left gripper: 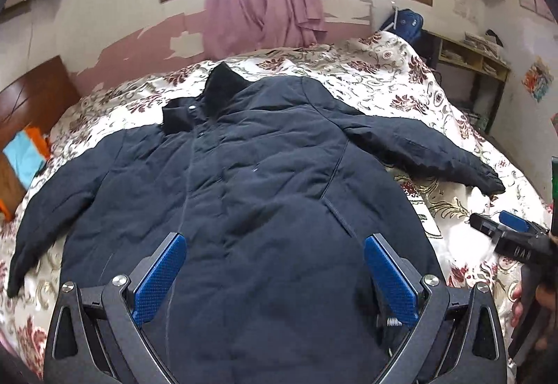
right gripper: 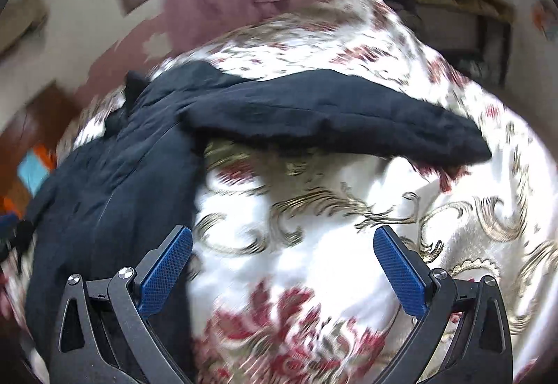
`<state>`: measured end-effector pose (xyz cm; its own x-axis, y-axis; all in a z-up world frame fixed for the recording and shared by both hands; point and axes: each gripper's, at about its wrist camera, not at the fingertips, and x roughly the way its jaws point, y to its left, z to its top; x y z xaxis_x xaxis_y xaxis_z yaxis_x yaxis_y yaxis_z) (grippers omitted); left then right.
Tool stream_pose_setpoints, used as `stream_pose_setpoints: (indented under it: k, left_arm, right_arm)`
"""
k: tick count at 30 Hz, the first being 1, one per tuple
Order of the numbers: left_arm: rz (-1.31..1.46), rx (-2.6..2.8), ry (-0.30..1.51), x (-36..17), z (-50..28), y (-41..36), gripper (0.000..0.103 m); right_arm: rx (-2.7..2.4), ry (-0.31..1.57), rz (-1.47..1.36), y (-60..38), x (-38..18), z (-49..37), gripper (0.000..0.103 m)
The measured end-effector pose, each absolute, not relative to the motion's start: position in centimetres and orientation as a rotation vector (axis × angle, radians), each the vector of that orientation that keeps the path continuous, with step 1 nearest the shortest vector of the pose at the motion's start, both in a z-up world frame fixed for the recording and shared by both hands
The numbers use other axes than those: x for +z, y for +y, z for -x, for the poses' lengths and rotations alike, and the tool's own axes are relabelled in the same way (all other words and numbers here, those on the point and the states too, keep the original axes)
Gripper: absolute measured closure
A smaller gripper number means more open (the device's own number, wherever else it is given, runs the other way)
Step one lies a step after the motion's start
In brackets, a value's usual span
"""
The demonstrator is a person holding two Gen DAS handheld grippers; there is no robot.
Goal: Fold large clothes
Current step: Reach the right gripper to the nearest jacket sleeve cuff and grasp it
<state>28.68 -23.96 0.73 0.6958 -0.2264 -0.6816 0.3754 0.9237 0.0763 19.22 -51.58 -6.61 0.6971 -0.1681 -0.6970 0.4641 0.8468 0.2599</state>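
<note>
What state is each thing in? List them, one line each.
jacket: spread flat on the bed, front up, closed, unfolded
right sleeve: stretched out sideways on the bedspread
left sleeve: angled out toward the bed edge
bedspread: rumpled
left gripper: open, over the jacket hem
right gripper: open, over bare bedspread
curtains: knotted up

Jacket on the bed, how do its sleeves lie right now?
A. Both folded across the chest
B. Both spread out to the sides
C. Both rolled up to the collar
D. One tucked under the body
B: the dark jacket lies flat, front up, on the floral bedspread, each sleeve stretched outward, none folded in yet.
</note>
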Motion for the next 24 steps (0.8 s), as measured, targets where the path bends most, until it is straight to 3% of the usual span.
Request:
stream_pose_setpoints:
  k: [10, 24]
  left_arm:
    - [-0.288, -0.348, 0.737, -1.7, -33.5, -27.7, 0.000]
    - [-0.247, -0.387, 0.701, -2.9, -40.7, -31.9, 0.000]
  right_arm:
    - [-0.485, 0.688, -0.638, -57.0, -11.5, -21.1, 0.001]
    - [-0.529, 0.548, -0.894, -61.6, -13.8, -24.0, 0.001]
